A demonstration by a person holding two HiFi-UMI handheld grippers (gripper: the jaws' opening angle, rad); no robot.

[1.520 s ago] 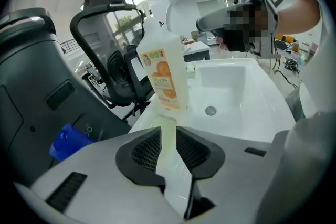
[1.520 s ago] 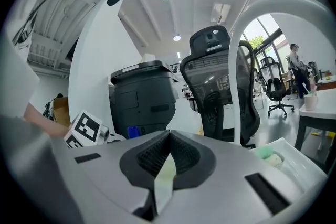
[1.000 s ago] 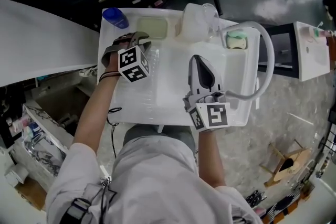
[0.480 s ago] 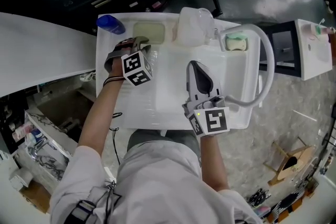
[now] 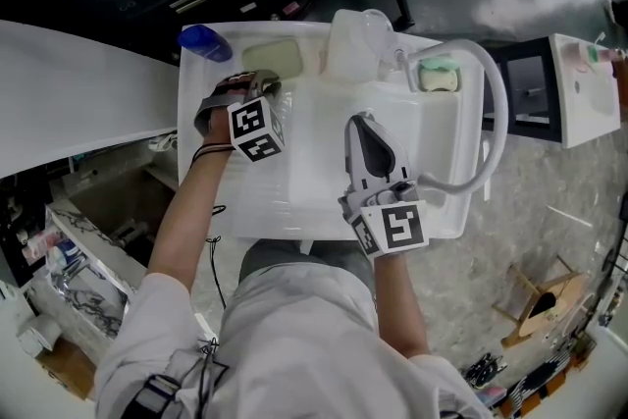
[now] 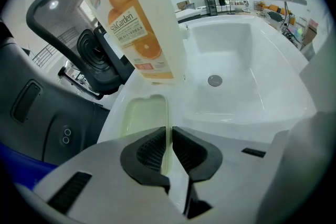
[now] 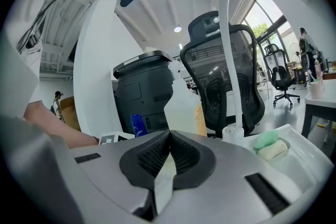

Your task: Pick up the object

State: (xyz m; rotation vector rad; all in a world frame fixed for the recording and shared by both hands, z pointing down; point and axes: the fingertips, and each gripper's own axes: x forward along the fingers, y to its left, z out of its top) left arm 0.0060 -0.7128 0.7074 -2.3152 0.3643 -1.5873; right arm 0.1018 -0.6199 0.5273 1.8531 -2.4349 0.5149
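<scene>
White moulded plastic is forming the whole sink unit (image 5: 294,211), and both grippers are hanging over it. The left gripper (image 6: 169,134) is hovering at the unit's back left corner with its two ribbed pads all but pressed together, only a thin slit between them and nothing in it. Straight ahead of that slit a pale yellow-green pad (image 5: 272,57) is lying in a shallow recess. Just behind the recess a translucent bottle (image 6: 134,13) with an orange-fruit label is standing upright and rising out of the top of the left gripper view; neither gripper is touching it. A blue bottle (image 5: 204,42) is sitting at the far left corner, beside the recess.

The right gripper (image 7: 169,136) is hanging over the basin (image 6: 236,60), its pads meeting at the tips and gripping nothing. The curved white tap (image 5: 496,113) is arching over the basin's right side, close to this gripper, with a green sponge (image 5: 439,74) lying by its base. A black office chair (image 7: 226,76) and a dark bin (image 7: 144,94) are standing behind the unit.
</scene>
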